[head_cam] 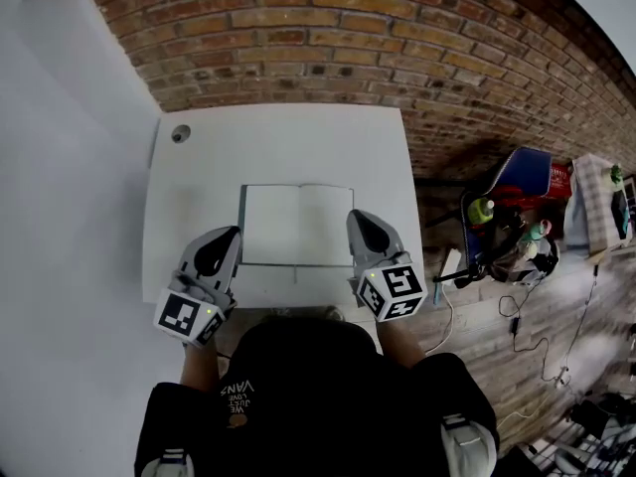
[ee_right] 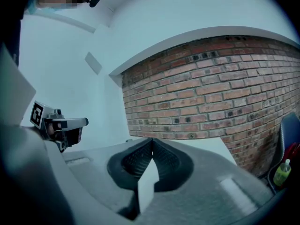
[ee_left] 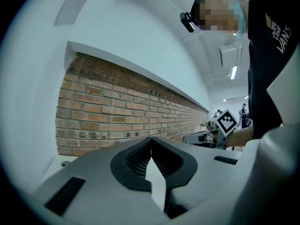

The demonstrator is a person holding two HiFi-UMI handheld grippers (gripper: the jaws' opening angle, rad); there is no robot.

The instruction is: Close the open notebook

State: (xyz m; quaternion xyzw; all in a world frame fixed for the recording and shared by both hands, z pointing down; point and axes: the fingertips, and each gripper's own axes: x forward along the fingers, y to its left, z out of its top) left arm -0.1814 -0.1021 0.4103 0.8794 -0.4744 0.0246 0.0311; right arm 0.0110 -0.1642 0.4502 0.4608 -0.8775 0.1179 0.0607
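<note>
Head view, going from the left: we've got our left gripper (head_cam: 233, 233) just beside the left edge of the open notebook (head_cam: 298, 225), jaws clenched on nothing. That notebook lies flat, pages up, mid white table (head_cam: 278, 142). Our right gripper (head_cam: 356, 217) is just beside its right edge, also pinched together and empty.

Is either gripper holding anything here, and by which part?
Nothing is held. The left gripper and right gripper are both shut and empty, beside the open notebook.
</note>
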